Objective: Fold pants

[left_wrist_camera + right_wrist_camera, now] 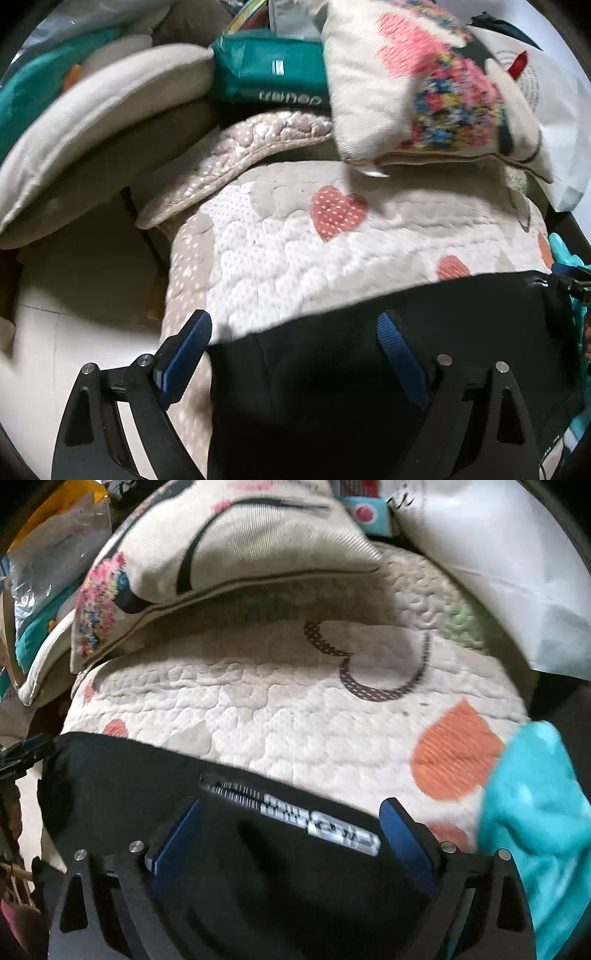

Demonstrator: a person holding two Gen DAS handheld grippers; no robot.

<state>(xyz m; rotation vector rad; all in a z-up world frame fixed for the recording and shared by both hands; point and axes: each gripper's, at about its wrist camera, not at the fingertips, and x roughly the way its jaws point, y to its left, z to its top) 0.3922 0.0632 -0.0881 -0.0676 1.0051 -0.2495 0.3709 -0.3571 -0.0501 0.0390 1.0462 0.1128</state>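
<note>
Black pants [461, 314] lie on a quilted cream bedcover with orange hearts [314, 240]. In the right wrist view the pants [122, 775] carry a white printed logo [317, 819]. My left gripper [295, 332] is open, its blue-padded fingers [192, 339] wide apart over the pants' left edge. My right gripper [291, 819] is open, its fingers [402, 827] spread over the pants around the logo. The other gripper's tip shows at the right edge of the left wrist view [570, 282].
A cream cushion with a flower pattern [424, 85] lies at the back of the bed. A green pack [269, 70] and a beige pillow [92, 122] are at the back left. Teal cloth [535, 830] lies at the right. Floor [74, 295] is to the left.
</note>
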